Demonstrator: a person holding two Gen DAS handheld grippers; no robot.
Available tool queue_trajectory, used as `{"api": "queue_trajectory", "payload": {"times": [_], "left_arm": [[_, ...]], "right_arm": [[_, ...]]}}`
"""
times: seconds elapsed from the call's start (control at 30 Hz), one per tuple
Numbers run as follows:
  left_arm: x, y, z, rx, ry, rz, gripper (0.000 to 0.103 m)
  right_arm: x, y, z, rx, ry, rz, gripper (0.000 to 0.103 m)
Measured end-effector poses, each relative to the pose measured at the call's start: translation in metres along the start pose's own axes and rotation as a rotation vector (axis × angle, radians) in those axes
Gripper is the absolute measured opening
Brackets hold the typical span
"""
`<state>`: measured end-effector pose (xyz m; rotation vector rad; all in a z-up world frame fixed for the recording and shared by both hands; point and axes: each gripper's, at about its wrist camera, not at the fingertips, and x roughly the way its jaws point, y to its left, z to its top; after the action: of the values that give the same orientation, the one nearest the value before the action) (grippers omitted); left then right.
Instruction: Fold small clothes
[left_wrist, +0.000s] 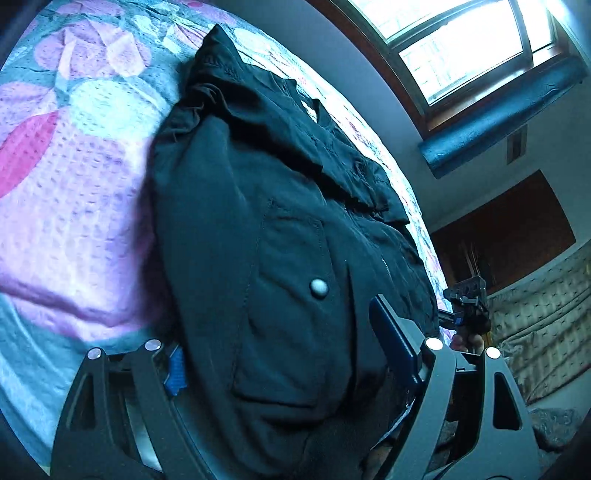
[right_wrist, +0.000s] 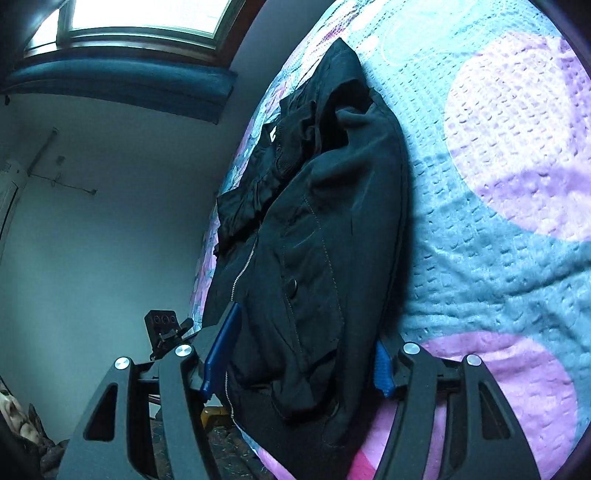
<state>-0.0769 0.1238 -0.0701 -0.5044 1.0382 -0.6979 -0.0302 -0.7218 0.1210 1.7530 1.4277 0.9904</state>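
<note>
Black jacket lies on the quilted bedspread partly folded, far sleeves still bunched, near hem between the spread fingers of my left claw and right claw, final fold left, I judge.

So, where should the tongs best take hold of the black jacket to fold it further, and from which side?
Probably the near hem of the black jacket, coming from the bed's near edge. That end hangs over the bedspread, loose and thick, so fingers can pass above and below. The right tongs and left tongs already straddle it, wide open, either side of the zipper.
</note>
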Motion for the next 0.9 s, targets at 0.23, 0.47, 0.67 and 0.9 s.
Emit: {"api": "queue_trajectory", "payload": {"times": [0.23,0.47,0.67,0.9], "left_arm": [[-0.004,-0.012,-0.028,0.073,0.038,-0.022,0.082],[-0.004,-0.028,-0.049,0.168,0.079,-0.026,0.082],[0.005,-0.026,-0.042,0.124,0.079,-0.057,0.081],[0.005,-0.032,-0.047,0.162,0.085,-0.026,0.078]], "right_arm": [[-0.007,0.007,-0.022,-0.032,0.064,0.007,0.063],[-0.018,0.012,-0.043,-0.045,0.052,0.051,0.065],[-0.014,0.016,-0.044,-0.067,0.066,0.018,0.066],[-0.019,0.017,-0.061,-0.053,0.115,-0.006,0.064]]}}
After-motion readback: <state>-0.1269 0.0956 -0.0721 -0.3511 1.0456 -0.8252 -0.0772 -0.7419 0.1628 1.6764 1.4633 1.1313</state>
